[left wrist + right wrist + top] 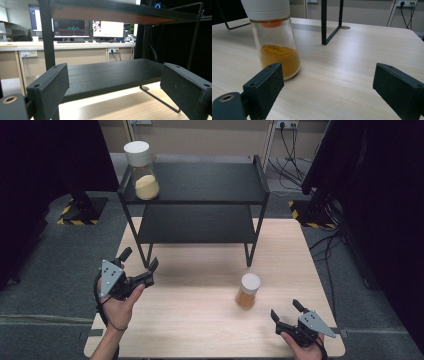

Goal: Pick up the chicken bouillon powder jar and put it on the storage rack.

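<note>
A glass jar of orange powder with a white lid (pixel 248 290) stands on the wooden table (pixel 200 320), right of centre; it looms close at the left in the right gripper view (pixel 274 42). My right gripper (pixel 287 312) is open near the table's front right corner, a short way behind and right of that jar. A second jar of pale yellow powder (pixel 142 170) stands on the top left of the black two-tier shelf (pixel 200 185). My left gripper (pixel 140 259) is open at the table's left edge, its jaws facing the lower shelf (pixel 110 75).
The shelf's thin black legs (pixel 329 27) stand on the table just beyond the orange jar. Dark equipment stands flank the table on the grey floor. Cables and wall sockets (pixel 285 125) lie at the back right. Monitors (pixel 72 28) sit on a desk behind the shelf.
</note>
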Available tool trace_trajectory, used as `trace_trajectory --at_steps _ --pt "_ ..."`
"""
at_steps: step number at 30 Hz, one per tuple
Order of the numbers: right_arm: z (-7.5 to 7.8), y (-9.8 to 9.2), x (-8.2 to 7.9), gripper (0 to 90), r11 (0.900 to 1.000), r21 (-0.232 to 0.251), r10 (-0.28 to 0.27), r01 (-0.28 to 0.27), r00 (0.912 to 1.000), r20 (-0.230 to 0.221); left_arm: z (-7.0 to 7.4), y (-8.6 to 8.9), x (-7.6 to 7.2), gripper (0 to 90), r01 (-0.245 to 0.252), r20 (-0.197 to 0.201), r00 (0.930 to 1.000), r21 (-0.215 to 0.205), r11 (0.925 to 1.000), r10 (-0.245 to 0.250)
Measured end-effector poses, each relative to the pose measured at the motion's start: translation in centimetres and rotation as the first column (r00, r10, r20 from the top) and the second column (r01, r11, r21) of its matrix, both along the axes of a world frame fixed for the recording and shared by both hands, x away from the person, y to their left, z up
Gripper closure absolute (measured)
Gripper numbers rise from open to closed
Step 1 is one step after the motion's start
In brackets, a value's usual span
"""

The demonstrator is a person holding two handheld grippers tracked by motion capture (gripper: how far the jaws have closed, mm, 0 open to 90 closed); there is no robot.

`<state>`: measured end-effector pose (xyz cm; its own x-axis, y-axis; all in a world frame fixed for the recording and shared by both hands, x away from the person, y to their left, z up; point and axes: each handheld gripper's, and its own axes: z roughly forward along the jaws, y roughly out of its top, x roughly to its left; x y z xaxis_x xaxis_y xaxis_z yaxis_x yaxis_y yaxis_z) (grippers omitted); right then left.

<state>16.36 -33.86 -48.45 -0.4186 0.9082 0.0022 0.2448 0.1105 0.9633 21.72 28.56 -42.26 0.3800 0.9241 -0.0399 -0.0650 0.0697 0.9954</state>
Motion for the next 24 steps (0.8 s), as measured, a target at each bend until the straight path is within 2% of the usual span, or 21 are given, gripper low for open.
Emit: trace_trajectory --at_steps 11,24 --pt "0.0 -0.1 0.0 10.3 1.0 0.004 0.0 0.0 1.0 0.001 -2.6 -0.1 -0.1 7.9 -0.015 -0.071 0.9974 0.023 0.9996 0.016" --pt "0.0 0.0 0.0 10.2 1.0 0.0 0.0 0.0 1.0 0.002 -4.8 0.2 -0.6 7.5 -0.005 -0.12 0.9927 0.028 0.9996 0.008"
